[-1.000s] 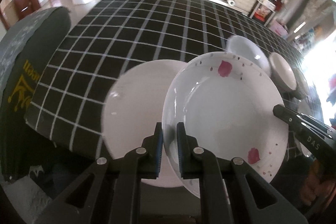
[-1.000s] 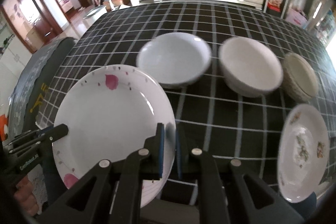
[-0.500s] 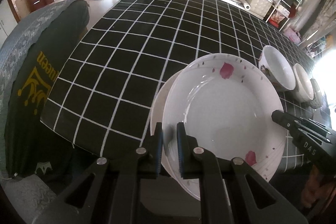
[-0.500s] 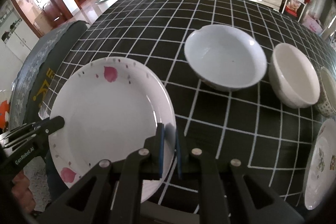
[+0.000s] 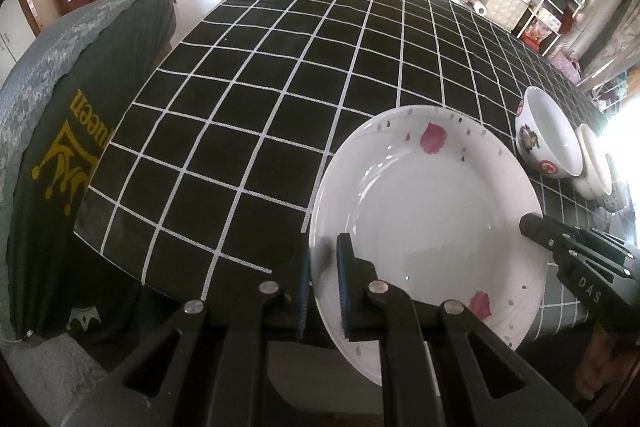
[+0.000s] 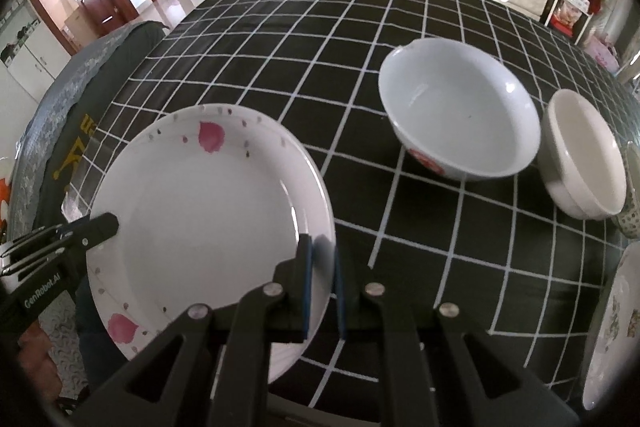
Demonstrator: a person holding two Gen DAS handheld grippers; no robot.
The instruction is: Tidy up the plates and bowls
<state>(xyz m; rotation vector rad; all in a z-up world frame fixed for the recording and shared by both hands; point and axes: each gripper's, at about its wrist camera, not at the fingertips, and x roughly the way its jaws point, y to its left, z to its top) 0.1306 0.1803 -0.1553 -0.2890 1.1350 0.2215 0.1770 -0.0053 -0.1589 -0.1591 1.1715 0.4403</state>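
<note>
From the left wrist view, the left claw point(image 5: 322, 283) was clenched on the near left rim of one white plate with pink petals point(image 5: 424, 211), a blue pad on either side of the rim. The plate sat at the near edge of the worktop point(image 5: 280, 75), which wore a black cloth with a white grid, and its near part overhung that edge. The tip of the right claw point(image 5: 532, 227) met the plate's right rim. Beyond the plate, to the right, stood three bowls in a row: one white bowl with a red and dark print point(image 5: 548, 139), one plain pale bowl point(image 5: 594, 163) just beside it, and a small patterned one point(image 5: 614, 201), mostly washed out by glare. One dark cover with gold lettering point(image 5: 68, 155) draped the seat left of the worktop.

From the right wrist view, the right claw point(image 6: 320, 287) was clenched on the same plate's point(image 6: 208, 227) right rim, and the left claw point(image 6: 102, 227) gripped the opposite rim. Only one plate edge could be made out there; whether another lay beneath it I cannot tell. Two bowls showed clearly, the printed white one point(image 6: 460, 111) and the pale one point(image 6: 584, 151), close together and well apart from the plate. A sliver of the patterned bowl point(image 6: 630, 219) showed at the right edge. One flowered plate point(image 6: 612, 323) lay at the right margin, partly cut off.
</note>
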